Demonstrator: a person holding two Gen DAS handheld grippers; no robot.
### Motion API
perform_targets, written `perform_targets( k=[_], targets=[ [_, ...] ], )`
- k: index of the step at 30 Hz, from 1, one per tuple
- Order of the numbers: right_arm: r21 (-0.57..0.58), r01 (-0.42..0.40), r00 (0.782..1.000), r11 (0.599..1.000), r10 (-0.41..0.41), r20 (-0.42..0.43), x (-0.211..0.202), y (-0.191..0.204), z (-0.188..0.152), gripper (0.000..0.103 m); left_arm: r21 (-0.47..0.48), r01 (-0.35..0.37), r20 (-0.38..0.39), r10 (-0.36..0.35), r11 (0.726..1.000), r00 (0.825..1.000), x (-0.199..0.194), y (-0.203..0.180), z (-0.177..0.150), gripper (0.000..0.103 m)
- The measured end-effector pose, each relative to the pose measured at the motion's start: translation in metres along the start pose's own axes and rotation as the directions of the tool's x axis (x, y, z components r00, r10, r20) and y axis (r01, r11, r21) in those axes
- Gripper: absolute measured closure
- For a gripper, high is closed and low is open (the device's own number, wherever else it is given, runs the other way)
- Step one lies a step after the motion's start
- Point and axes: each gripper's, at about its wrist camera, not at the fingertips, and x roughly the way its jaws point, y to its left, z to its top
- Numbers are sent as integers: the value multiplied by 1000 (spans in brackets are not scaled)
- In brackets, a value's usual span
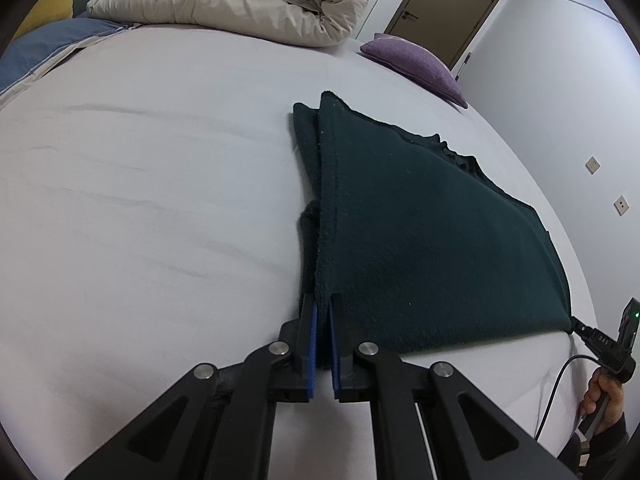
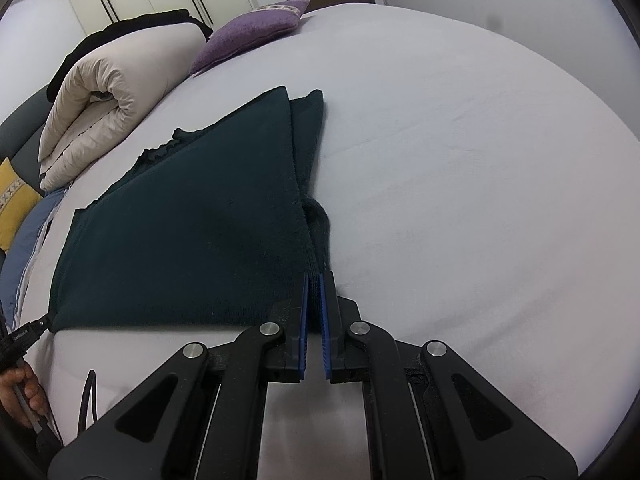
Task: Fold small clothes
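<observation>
A dark teal garment (image 1: 420,232) lies folded over on the white bed sheet (image 1: 160,200). My left gripper (image 1: 323,312) is shut on its near left corner, the cloth pinched between the blue pads. In the right wrist view the same garment (image 2: 192,232) spreads to the left, and my right gripper (image 2: 315,284) is shut on its near right corner. A lower layer of the garment sticks out along the far edge in both views. The right gripper also shows at the right edge of the left wrist view (image 1: 576,326), touching the cloth's corner.
A rolled beige duvet (image 1: 248,4) lies at the head of the bed, also in the right wrist view (image 2: 108,96). A purple cushion (image 1: 416,64) sits beside it. A blue pillow (image 1: 44,44) and a yellow cushion (image 2: 12,204) lie at the bed's edge. Door and wall stand behind.
</observation>
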Motion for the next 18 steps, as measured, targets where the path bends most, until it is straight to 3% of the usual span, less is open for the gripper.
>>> perform_targets(
  k=[14,17,18],
  targets=[
    [-24,20,1000,1000,-20,-5,3,8,-4,99,-18,15,-4,-15,1000,1000,-1,1,0,95],
    [-5,6,1000,1000,-6,-10,4,5,-4,98,-25,30,-6,-30,999,1000,-3,-1,-2,90],
    [1,-2,1000,1000,2,-13,4,3,-4,98,-23,18,-4,-18,1000,1000,-7,-3,-2,78]
  ],
)
